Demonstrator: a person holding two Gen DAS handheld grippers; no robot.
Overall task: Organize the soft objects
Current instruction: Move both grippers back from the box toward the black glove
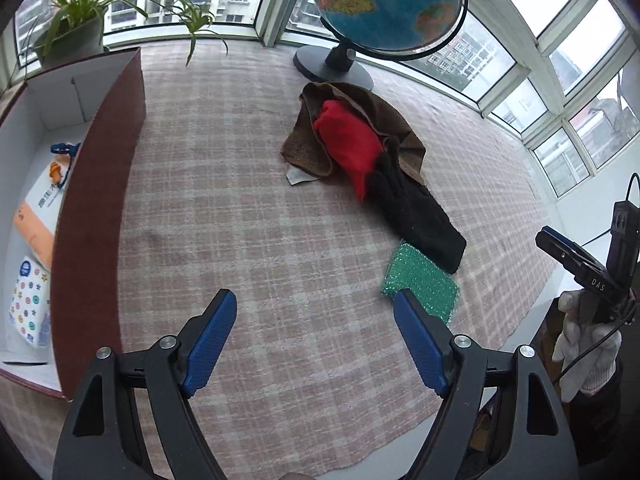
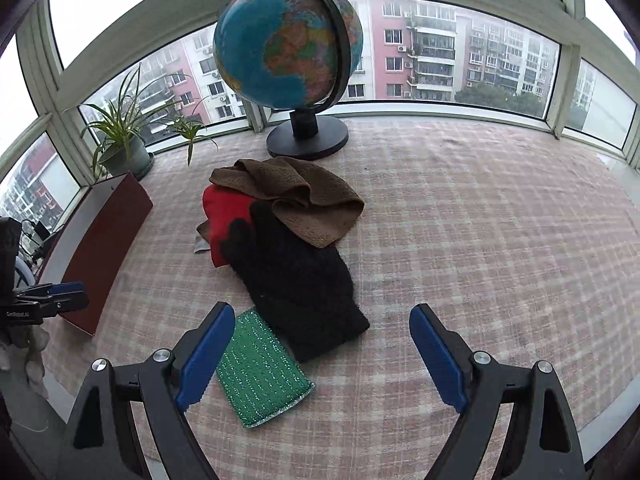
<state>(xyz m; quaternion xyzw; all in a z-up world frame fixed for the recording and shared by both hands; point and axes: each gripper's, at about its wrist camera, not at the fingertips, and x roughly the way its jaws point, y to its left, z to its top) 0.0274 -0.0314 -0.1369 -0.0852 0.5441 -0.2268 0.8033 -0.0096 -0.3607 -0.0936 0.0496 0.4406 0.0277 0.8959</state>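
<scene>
Box (image 1: 96,216) at worktop's left edge holds tissue packs (image 1: 32,300) and a small orange toy (image 1: 56,170). Brown towel (image 2: 304,196), red cloth (image 2: 220,216), black glove (image 2: 296,280), green sponge (image 2: 260,376) heaped mid-worktop (image 2: 480,240), globe (image 2: 288,44) behind. Left hand-held gripper (image 1: 316,340) and right hand-held gripper (image 2: 322,356): both wide open, empty.

brown towel (image 2: 296,196), green sponge (image 2: 260,380), checked tablecloth (image 2: 480,240)

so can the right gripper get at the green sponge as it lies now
Probably yes. The right gripper is open and empty, and the green sponge lies flat just beside its left finger, uncovered; the black glove only borders its far edge.
</scene>
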